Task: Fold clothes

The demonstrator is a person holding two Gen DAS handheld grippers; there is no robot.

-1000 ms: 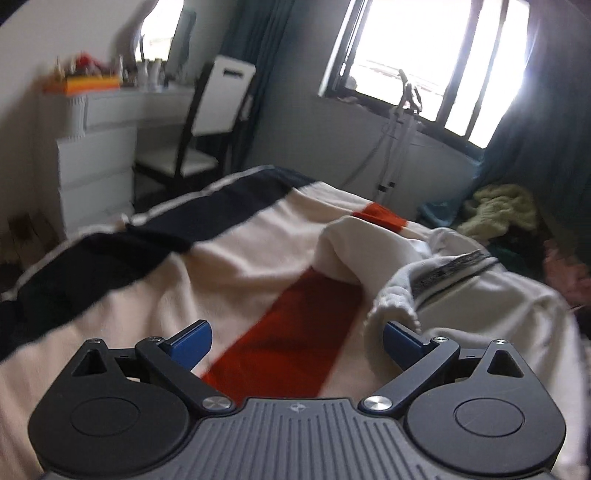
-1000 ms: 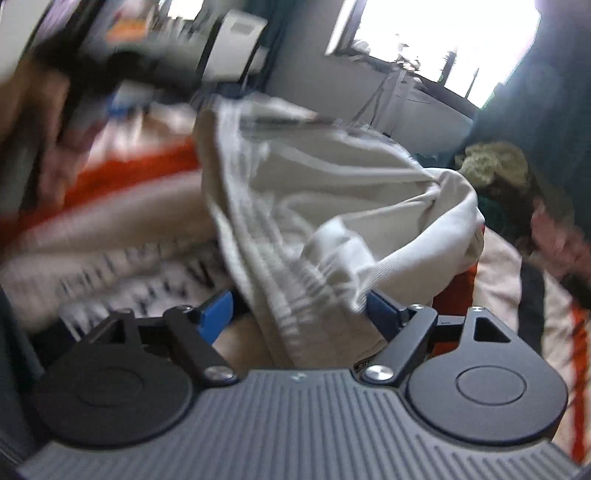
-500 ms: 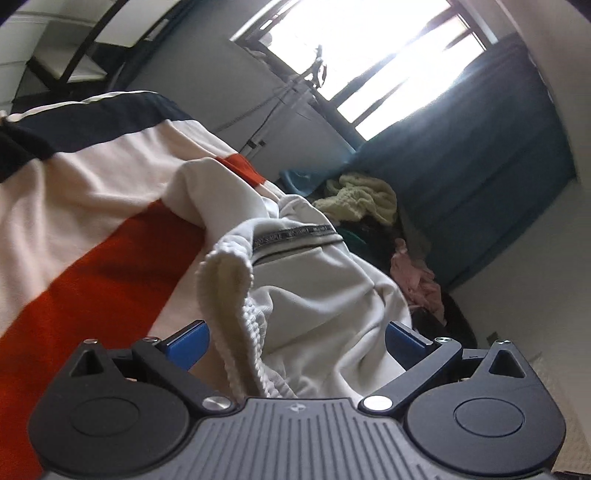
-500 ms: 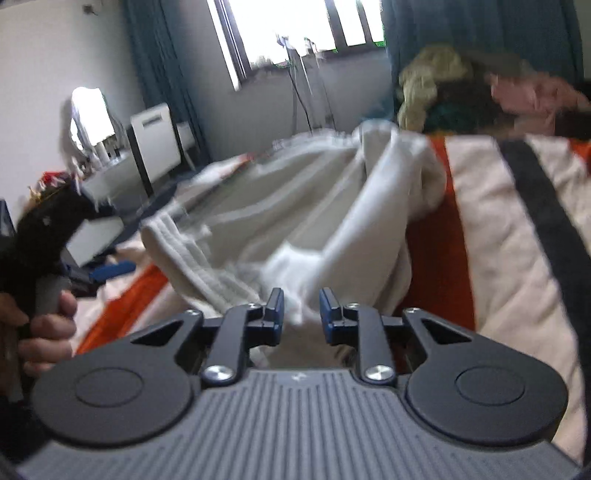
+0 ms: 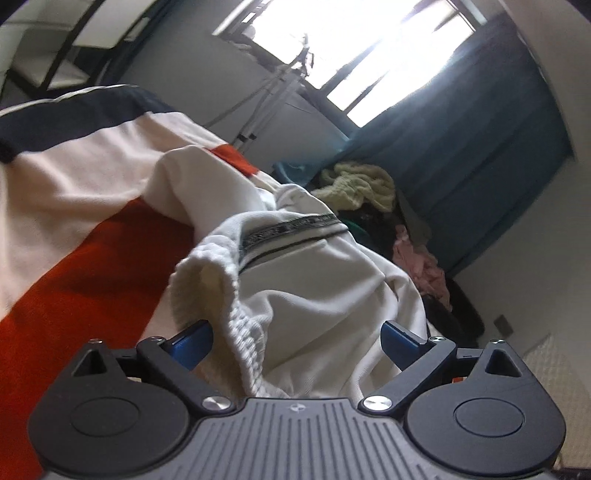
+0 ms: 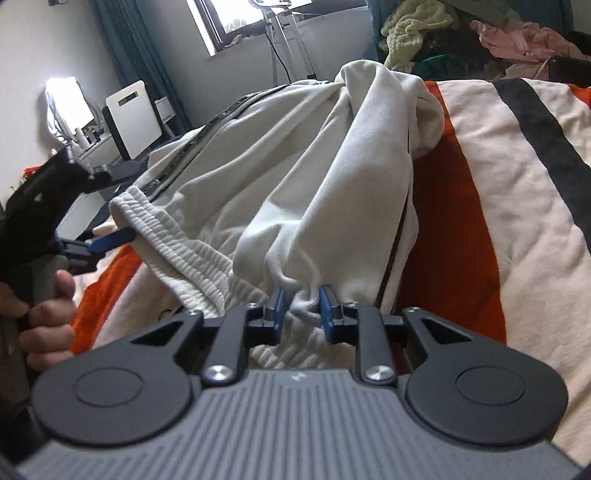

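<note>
White trousers (image 5: 314,295) with a ribbed elastic waistband and a dark side stripe lie bunched on a striped blanket (image 5: 92,277). My left gripper (image 5: 295,334) is open, its blue fingers spread wide, and the waistband edge runs between them. In the right wrist view my right gripper (image 6: 301,299) is shut on a gathered fold of the trousers (image 6: 295,166) at the waistband. The left gripper (image 6: 110,236) shows there at the far left, held by a hand (image 6: 48,310), its blue finger beside the waistband's other end.
The blanket (image 6: 498,184) has cream, orange and dark stripes and covers a bed. A pile of clothes (image 6: 413,33) lies beyond the bed near teal curtains (image 5: 480,147). A white chair (image 6: 136,118) and dresser stand left. A bright window (image 5: 351,55) is behind.
My right gripper went from open around the cloth to shut on the waistband. My left gripper swung right onto the waistband edge and stayed open.
</note>
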